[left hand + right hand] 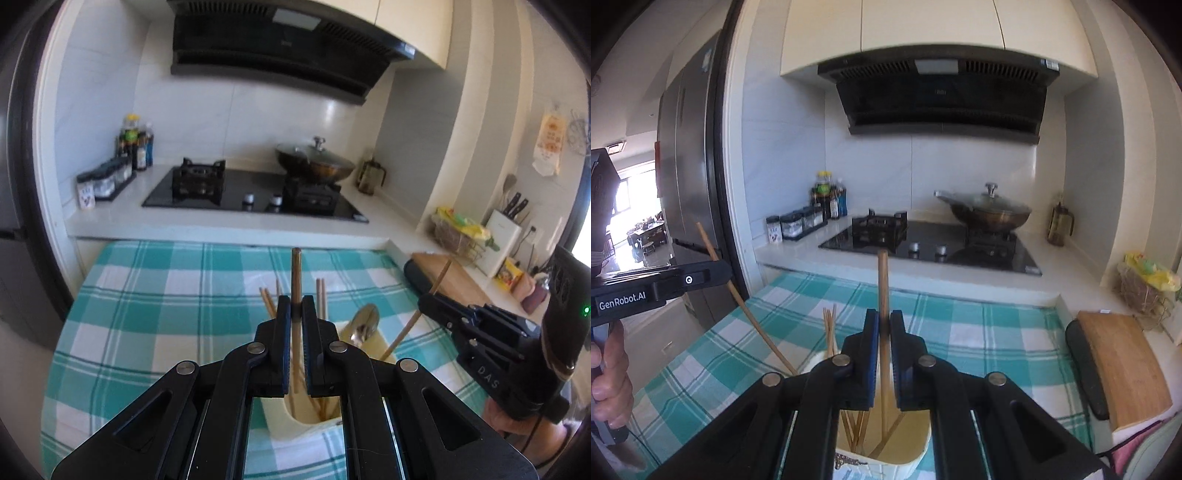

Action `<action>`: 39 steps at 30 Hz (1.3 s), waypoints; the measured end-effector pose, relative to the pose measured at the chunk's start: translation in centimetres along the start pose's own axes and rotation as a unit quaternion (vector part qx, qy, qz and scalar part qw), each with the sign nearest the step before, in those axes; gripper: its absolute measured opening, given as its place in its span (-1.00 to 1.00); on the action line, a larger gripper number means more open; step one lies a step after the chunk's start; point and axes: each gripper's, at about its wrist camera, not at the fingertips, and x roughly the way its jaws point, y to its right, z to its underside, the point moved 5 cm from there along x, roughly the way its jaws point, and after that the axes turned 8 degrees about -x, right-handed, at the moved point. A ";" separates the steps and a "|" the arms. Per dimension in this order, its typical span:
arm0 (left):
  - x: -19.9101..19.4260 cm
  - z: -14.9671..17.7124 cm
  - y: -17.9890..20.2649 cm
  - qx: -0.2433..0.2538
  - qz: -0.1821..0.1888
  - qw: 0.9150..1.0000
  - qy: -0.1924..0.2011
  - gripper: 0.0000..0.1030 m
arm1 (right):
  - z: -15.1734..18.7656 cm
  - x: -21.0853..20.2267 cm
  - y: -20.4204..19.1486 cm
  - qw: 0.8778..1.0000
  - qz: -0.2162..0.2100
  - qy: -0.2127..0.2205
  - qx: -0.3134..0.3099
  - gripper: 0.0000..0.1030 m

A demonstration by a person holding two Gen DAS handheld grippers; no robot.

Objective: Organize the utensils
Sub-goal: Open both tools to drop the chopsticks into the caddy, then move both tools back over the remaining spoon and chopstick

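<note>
A cream utensil holder stands on the checked tablecloth, with several wooden chopsticks and a metal spoon in it. My left gripper is shut on a wooden chopstick, its lower end inside the holder. My right gripper is shut on another chopstick, also reaching down into the holder. In the left wrist view the right gripper shows at the right with its chopstick. In the right wrist view the left gripper shows at the left with its chopstick.
Behind the table is a counter with a gas hob, a lidded wok, spice jars and bottles. A wooden cutting board lies at the right. A fridge stands at the left.
</note>
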 end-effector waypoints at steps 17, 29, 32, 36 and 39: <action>-6.0 4.8 -2.1 0.069 -0.033 0.994 -0.084 0.45 | 2.0 -4.3 1.6 0.997 -0.026 -0.014 0.070 -0.01; -10.4 26.9 -7.8 0.007 -0.050 0.980 -0.191 0.57 | 26.7 -16.8 -3.0 0.985 0.045 -0.158 0.056 0.06; -10.0 28.1 -6.7 0.008 -0.045 0.980 -0.194 0.57 | 29.6 -18.1 -4.3 0.980 0.041 -0.174 0.085 0.06; -10.3 27.6 -6.2 0.002 -0.040 0.982 -0.184 0.57 | 29.8 -18.1 -6.3 0.980 0.018 -0.185 0.073 0.06; -11.1 27.0 -6.9 -0.007 -0.049 0.984 -0.170 0.57 | 28.9 -17.3 -8.3 0.980 -0.009 -0.187 0.068 0.06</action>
